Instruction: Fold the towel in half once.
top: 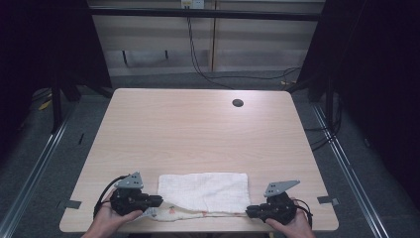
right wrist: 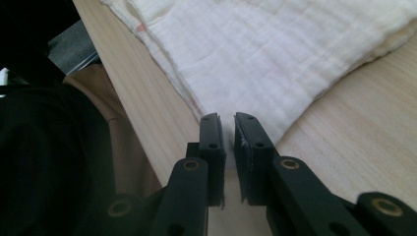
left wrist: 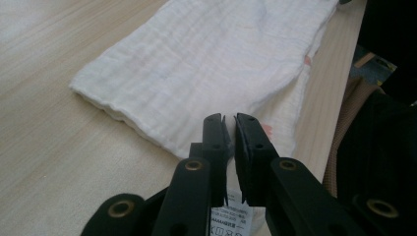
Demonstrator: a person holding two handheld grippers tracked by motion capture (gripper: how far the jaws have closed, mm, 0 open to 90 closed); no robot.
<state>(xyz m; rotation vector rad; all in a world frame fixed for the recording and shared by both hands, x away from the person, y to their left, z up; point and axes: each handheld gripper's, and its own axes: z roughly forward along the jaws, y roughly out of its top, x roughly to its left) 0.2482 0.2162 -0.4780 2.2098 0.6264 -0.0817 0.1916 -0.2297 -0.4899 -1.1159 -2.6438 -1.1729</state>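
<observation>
Cloth: white towel (top: pixel 204 191) lies folded near table (top: pixel 198 129) edge.
Left gripper (top: pixel 157 200): slightly parted, releasing corner.
Right gripper (top: pixel 249 211): same, nothing pinched.
Next: regrip for another fold.

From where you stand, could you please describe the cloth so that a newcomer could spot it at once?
Look at the light wooden table, along its near edge between the two hand-held grippers. There lies a white folded cloth, a flat rectangle. Its near strip carries faint pink marks and a small printed label at its left end.
</observation>
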